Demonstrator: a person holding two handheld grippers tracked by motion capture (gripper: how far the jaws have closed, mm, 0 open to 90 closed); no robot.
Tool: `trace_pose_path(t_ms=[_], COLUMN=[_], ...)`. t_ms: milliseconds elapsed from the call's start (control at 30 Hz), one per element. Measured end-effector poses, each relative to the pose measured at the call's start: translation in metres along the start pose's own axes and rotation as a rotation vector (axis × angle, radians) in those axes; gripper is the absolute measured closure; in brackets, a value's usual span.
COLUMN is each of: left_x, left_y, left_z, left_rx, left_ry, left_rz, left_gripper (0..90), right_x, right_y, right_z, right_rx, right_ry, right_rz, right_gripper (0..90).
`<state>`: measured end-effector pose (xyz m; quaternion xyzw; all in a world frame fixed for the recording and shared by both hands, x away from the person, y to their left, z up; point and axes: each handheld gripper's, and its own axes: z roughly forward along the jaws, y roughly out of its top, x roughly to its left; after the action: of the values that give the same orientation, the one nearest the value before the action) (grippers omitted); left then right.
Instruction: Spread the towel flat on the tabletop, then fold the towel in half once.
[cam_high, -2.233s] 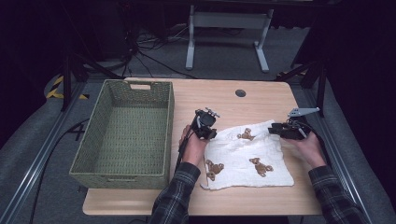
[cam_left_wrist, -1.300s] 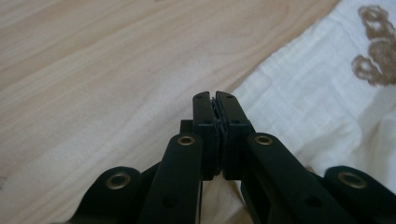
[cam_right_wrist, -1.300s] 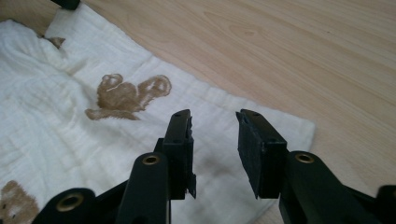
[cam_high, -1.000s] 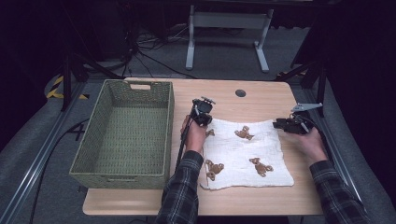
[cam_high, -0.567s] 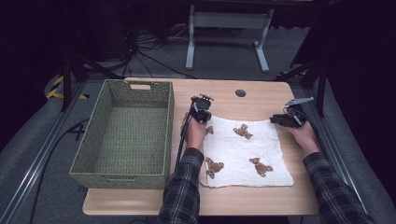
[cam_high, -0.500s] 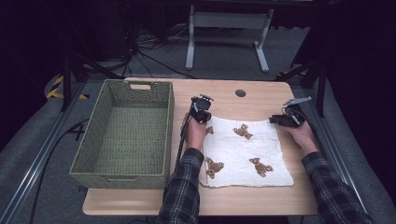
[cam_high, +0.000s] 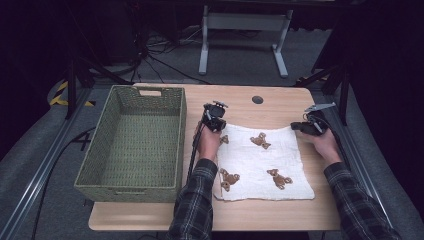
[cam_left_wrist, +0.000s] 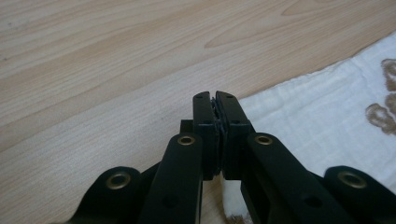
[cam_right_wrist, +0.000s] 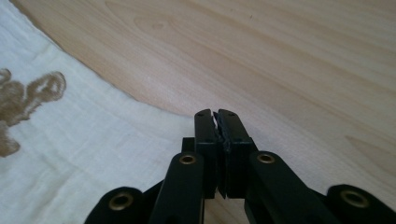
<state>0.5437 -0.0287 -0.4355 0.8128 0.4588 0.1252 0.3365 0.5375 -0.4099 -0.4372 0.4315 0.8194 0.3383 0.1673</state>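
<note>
Table of pale wood; dark room around.

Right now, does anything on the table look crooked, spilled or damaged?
Nothing stands out. The white cloth with brown bear prints lies flat and nearly square on the table, its edges only slightly wavy. The woven basket sits upright beside it, undamaged. Each claw is closed at a far corner of the cloth.

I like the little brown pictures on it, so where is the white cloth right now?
In the high view the white cloth lies flat on the table's right half, beside the woven basket.
</note>
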Motion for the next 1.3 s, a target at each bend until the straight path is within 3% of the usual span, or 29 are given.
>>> trace_pose_path(t_ms=[200, 400, 800, 1033, 1300], left_x=[-0.006, -0.012, -0.029, -0.033, -0.039], left_y=[0.006, 0.009, -0.008, -0.020, -0.041], left_z=[-0.008, -0.019, -0.040, -0.054, -0.068], left_rx=[-0.030, -0.052, -0.059, -0.064, -0.063], left_ry=[-0.004, -0.017, -0.026, -0.059, -0.046], left_rz=[0.018, 0.030, 0.074, 0.063, 0.076], left_gripper=[87.8, 87.8, 87.7, 87.8, 87.7], right_x=[-0.005, -0.003, 0.016, 0.023, 0.034], right_y=[0.011, 0.010, -0.015, -0.027, -0.046], right_z=[-0.027, -0.040, -0.063, -0.072, -0.086], right_rx=[-0.073, -0.108, -0.165, -0.181, -0.179], right_ry=[-0.041, -0.020, 0.055, 0.093, 0.118], right_rz=[-0.008, -0.004, -0.011, -0.025, -0.051], right_gripper=[87.8, 87.8, 87.7, 87.7, 87.6])
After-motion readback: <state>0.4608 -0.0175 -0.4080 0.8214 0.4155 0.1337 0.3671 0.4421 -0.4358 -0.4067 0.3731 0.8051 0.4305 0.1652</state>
